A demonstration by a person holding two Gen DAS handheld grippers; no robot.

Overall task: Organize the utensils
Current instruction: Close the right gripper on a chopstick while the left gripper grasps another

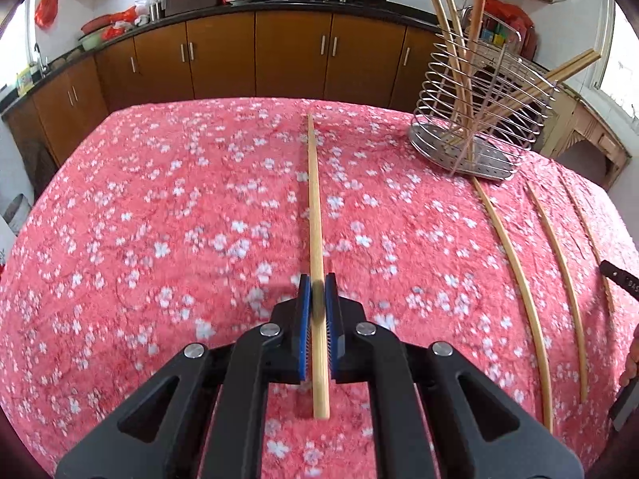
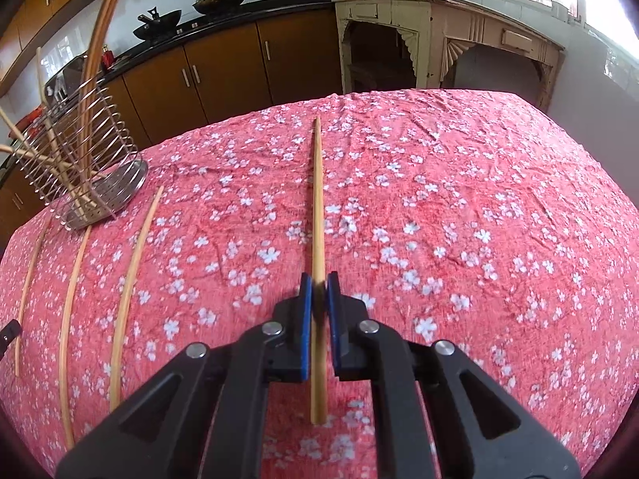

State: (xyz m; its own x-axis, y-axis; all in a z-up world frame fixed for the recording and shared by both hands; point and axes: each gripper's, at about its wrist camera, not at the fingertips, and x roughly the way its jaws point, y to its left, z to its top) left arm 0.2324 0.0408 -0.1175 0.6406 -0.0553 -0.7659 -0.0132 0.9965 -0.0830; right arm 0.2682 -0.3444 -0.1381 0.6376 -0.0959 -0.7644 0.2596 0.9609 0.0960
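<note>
No text can be read with confidence — a black part (image 1: 621, 275) at the right edge bears faint letters (too blurred).

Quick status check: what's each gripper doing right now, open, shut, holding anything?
Left gripper: shut on a chopstick, which points forward over the floral tablecloth.
Right gripper: shut on another chopstick, held the same way.

Pink floral tablecloth (image 1: 179, 199) carries a wire utensil holder (image 1: 479, 119) and three loose chopsticks (image 1: 515, 263)
</note>
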